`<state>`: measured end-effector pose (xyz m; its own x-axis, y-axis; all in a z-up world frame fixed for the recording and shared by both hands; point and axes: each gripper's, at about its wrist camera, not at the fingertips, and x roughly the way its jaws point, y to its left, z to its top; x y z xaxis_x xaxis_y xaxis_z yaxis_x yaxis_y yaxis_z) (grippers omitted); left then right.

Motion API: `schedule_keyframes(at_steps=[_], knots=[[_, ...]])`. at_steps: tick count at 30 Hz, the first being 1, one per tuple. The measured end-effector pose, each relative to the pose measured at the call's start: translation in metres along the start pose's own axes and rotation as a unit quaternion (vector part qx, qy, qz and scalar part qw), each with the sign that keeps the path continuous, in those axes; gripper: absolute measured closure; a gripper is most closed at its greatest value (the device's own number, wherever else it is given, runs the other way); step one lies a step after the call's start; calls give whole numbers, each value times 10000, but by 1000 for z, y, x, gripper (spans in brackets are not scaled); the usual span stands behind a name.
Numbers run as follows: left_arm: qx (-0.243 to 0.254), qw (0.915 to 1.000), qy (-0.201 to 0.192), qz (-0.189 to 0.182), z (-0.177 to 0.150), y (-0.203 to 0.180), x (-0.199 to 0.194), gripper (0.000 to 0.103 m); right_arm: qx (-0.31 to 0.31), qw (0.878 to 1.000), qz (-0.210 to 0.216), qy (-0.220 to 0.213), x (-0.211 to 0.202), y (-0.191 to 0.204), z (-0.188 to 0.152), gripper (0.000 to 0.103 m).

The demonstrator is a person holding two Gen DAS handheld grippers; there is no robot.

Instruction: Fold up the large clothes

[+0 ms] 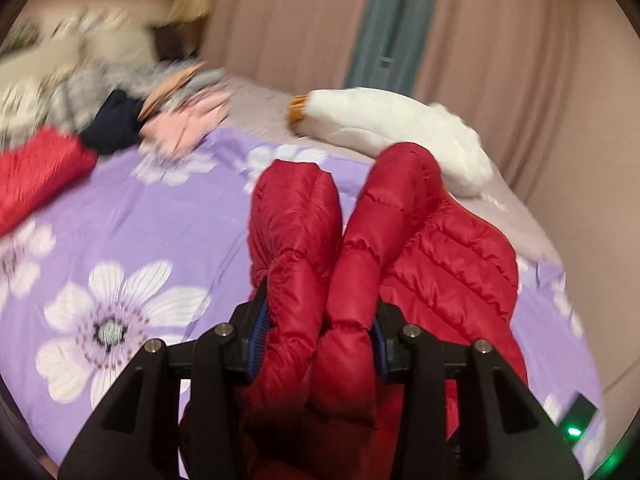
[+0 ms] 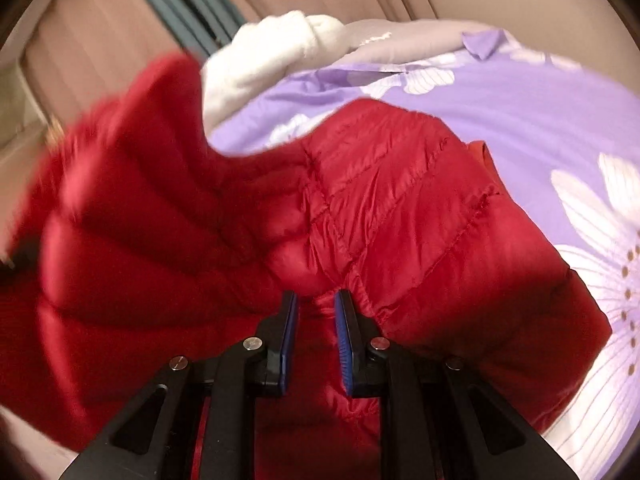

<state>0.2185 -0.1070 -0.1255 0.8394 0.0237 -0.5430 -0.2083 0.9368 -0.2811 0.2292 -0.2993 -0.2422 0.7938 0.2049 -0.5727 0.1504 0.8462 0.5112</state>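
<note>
So, two claws, one red puffer jacket. My left claw is clamped on a thick double fold of it, two puffy lobes sticking up between the pads. My right claw is pinched narrow on another bunch. The jacket hangs over the purple flowered bed. One white plush goose lies behind, plus one clothes pile.

Left gripper jaws clamped, right gripper jaws pinched
</note>
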Motion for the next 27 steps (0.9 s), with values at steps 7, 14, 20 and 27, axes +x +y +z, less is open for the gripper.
schedule_keyframes(at_steps=[7,14,20,27], knots=[[-1442,9855,797,402,0,119,40,67,-624,9939,801,-437,-31,42,-4,86],[-1499,9826,1047,336,-24,155,66,64,-821,9966,-6,15,26,69,-32,87],[-1155,9845,1321,-44,-26,152,67,58,-1464,9844,-961,-167,54,86,-43,91],[-1818,9528,2204,-1023,-38,192,67,34,-1344,9875,-822,-60,52,75,-38,91]])
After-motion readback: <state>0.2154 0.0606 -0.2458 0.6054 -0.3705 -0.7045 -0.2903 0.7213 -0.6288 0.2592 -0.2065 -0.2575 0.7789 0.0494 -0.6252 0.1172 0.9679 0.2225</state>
